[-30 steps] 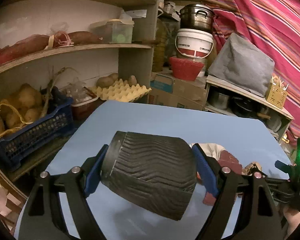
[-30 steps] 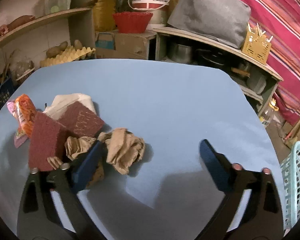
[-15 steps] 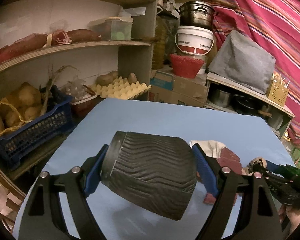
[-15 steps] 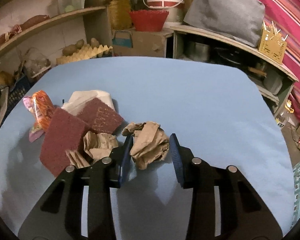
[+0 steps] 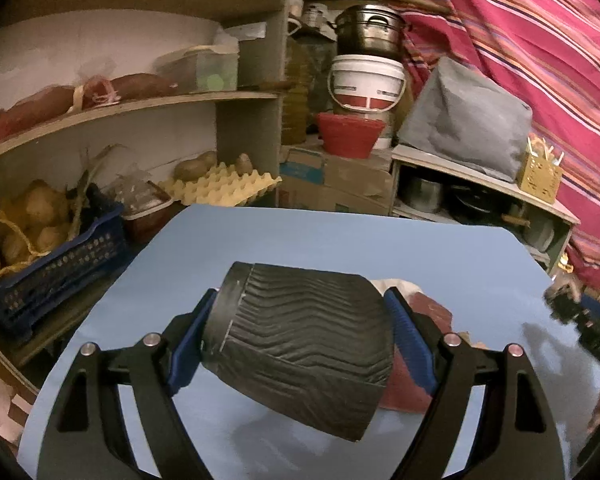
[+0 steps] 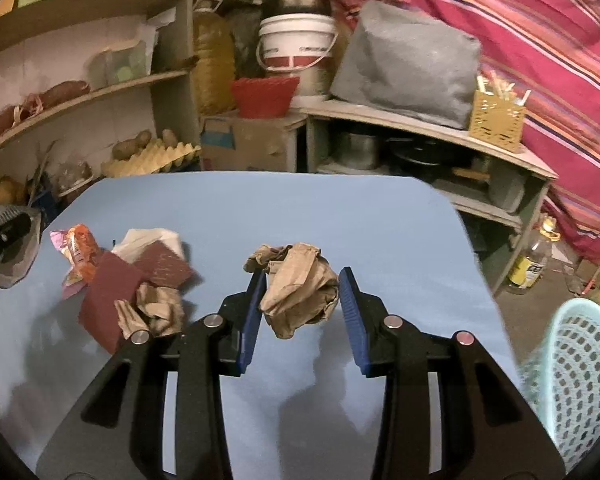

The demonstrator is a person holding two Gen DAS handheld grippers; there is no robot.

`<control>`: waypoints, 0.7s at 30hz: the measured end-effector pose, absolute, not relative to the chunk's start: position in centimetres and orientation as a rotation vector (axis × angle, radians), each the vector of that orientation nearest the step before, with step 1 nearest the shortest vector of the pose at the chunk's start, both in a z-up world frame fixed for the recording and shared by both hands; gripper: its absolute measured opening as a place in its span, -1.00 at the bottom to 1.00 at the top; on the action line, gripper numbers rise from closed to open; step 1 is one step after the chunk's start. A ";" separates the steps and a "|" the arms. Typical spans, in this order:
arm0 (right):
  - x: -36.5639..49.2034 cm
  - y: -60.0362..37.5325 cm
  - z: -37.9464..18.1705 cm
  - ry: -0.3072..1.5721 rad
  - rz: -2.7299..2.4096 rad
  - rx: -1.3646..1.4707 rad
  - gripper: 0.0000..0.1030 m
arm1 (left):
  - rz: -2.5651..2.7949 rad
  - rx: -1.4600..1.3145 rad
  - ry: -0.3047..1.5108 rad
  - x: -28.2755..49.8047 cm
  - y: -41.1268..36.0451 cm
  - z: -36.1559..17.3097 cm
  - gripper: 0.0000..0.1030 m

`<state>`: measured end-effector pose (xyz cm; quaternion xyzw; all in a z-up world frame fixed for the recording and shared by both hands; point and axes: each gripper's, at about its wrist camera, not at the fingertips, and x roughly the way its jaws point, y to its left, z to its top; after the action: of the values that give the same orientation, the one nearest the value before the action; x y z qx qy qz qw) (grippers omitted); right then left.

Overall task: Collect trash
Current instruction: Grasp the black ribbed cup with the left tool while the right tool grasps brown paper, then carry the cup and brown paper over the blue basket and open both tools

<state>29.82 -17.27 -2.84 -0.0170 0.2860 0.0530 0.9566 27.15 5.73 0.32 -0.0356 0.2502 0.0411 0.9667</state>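
My left gripper [image 5: 300, 305] is shut on a black ribbed paper cup [image 5: 300, 344], which lies sideways above the blue table [image 5: 340, 240]. My right gripper [image 6: 303, 280] is shut on a crumpled brown paper ball [image 6: 296, 296], held clear of the table [image 6: 340, 208]. On the table to the left lie an orange snack wrapper [image 6: 78, 248], two maroon scouring pads [image 6: 108, 296], a white tissue [image 6: 148, 238] and another crumpled brown paper [image 6: 156, 308]. The right gripper shows as a blur at the right edge of the left wrist view.
A light blue perforated basket [image 6: 572, 380] stands off the table's right side, low down. Shelves with potatoes, an egg tray [image 5: 220, 192] and a blue crate [image 5: 52, 276] line the left. Buckets, boxes and a low shelf stand behind the table.
The right gripper closed on the brown paper ball, then lifted it off the table and carried it right, away from the pile. The left gripper still holds the cup and shifted only slightly.
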 end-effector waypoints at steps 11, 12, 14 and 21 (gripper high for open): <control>25.8 -26.9 -1.4 0.558 0.007 0.023 -0.26 | -0.008 -0.026 0.517 26.2 -0.8 0.3 0.57; 25.4 -27.7 -1.4 0.557 -0.004 0.020 -0.26 | -0.015 -0.018 0.516 26.0 -1.7 0.4 0.57; 24.6 -29.4 -1.3 0.557 -0.028 0.008 -0.26 | -0.026 -0.005 0.509 25.6 -3.2 0.6 0.57; 21.7 -35.7 -1.0 0.549 -0.099 0.067 -0.26 | -0.094 -0.003 0.494 24.5 -9.6 2.0 0.57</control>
<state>21.67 -35.74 -1.01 0.0332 0.2708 -0.0490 0.9608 24.54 -9.56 2.03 -0.0016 0.2443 -0.0467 0.9686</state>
